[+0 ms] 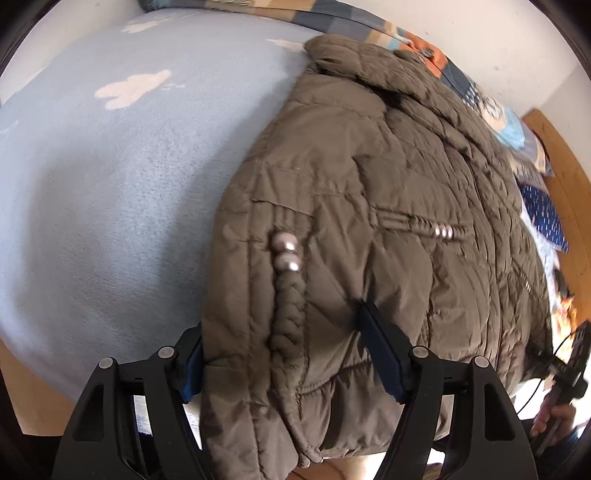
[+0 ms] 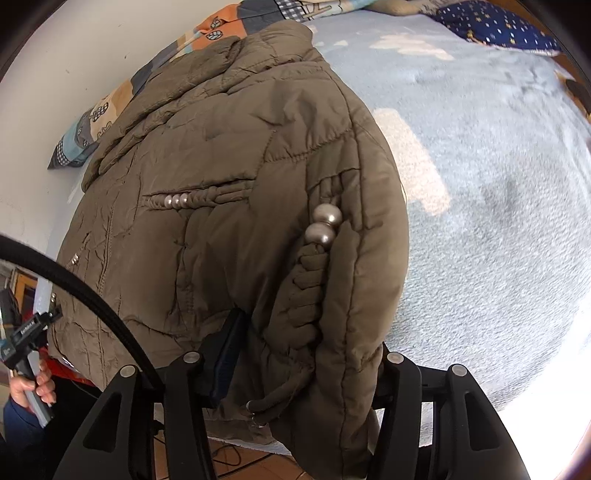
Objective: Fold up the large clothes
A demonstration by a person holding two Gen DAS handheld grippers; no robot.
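Note:
An olive-brown quilted jacket [image 1: 369,192] lies on a light blue fleece blanket [image 1: 110,177], collar toward the far wall. Its sleeves are folded over the front, each with a braided cord and silver beads [image 1: 284,251]. My left gripper [image 1: 284,350] is shut on the jacket's hem corner with the folded sleeve cuff. In the right wrist view the jacket [image 2: 221,166] fills the left and middle, and my right gripper [image 2: 306,354] is shut on the opposite hem corner and sleeve cuff. The inner sides of the fingers are hidden by fabric.
A patchwork quilt [image 2: 110,107] lies along the white wall behind the jacket. A dark blue starred pillow [image 2: 498,26] sits at the head of the bed. A wooden bed frame [image 1: 569,192] runs along one side. Each view shows the other hand-held gripper [image 1: 569,365] at the edge.

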